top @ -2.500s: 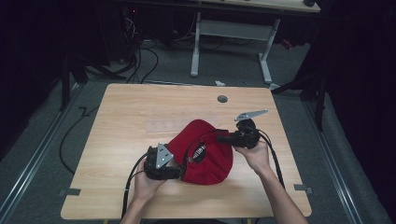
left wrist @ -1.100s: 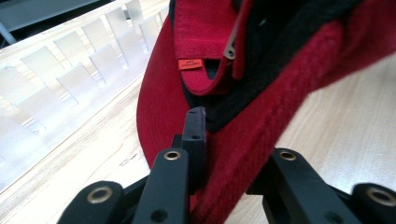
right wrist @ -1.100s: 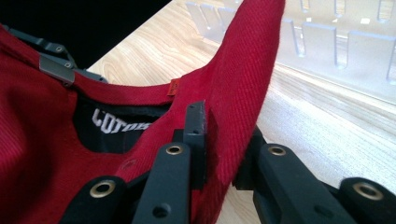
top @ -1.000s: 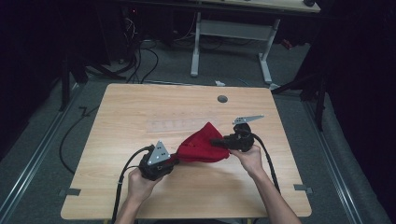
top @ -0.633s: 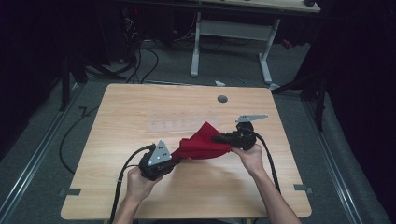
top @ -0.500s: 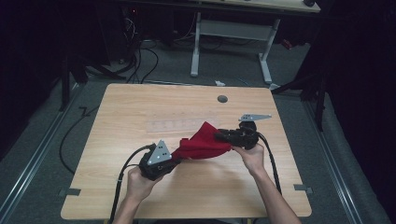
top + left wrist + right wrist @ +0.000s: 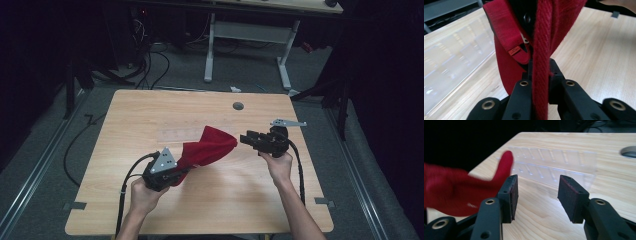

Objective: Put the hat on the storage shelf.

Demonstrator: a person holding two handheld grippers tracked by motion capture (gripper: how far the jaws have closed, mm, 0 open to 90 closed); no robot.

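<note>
A red cloth cap (image 7: 207, 146) hangs above the wooden table (image 7: 140, 115), held up at its lower left end. My left gripper (image 7: 181, 172) is shut on the cap's thick red edge (image 7: 541, 75), which runs up between the jaws in the left gripper view. A small red label (image 7: 514, 51) shows on the cap's band. My right gripper (image 7: 245, 138) is open just right of the cap, apart from it. In the right gripper view its jaws (image 7: 537, 195) stand wide with nothing between them, and the blurred cap (image 7: 461, 187) sits to their left.
A grey round grommet (image 7: 238, 106) is set in the table near its far edge. A clear plastic sheet (image 7: 554, 162) lies flat on the table mid-left. Desk legs and cables stand on the floor beyond the table.
The right gripper has let go of the cap and opened, drawing slightly right. The cap, earlier stretched between both grippers, now hangs from the left gripper alone.
</note>
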